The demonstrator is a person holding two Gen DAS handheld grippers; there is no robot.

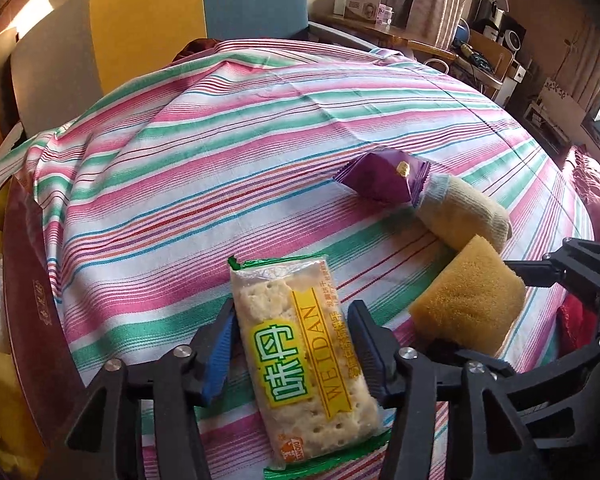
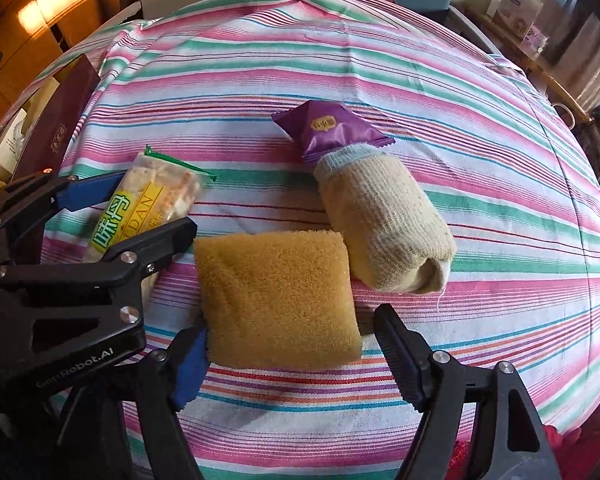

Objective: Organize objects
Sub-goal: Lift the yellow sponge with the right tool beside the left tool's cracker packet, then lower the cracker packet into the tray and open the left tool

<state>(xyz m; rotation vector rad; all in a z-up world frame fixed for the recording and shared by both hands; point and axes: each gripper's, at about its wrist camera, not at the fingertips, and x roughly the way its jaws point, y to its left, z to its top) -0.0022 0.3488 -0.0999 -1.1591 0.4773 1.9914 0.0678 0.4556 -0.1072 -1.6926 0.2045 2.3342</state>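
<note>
Barely under way, by the look of it: left gripper [image 1: 292,320] open astride the cracker packet [image 1: 300,364], right gripper [image 2: 292,344] open around the yellow sponge [image 2: 278,300], with rolled sock [image 2: 384,232] and purple packet [image 2: 332,130] touching, unsorted on the striped cloth [image 2: 340,60].

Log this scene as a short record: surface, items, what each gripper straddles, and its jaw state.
surface: striped cloth
items: cracker packet, yellow sponge, rolled sock, purple snack packet
contacts: rolled sock's cuff end lies against the purple snack packet; the yellow sponge sits beside the sock
left gripper: straddles the cracker packet, gaps at both pads, open
right gripper: straddles the yellow sponge, right pad clear of it, open
</note>
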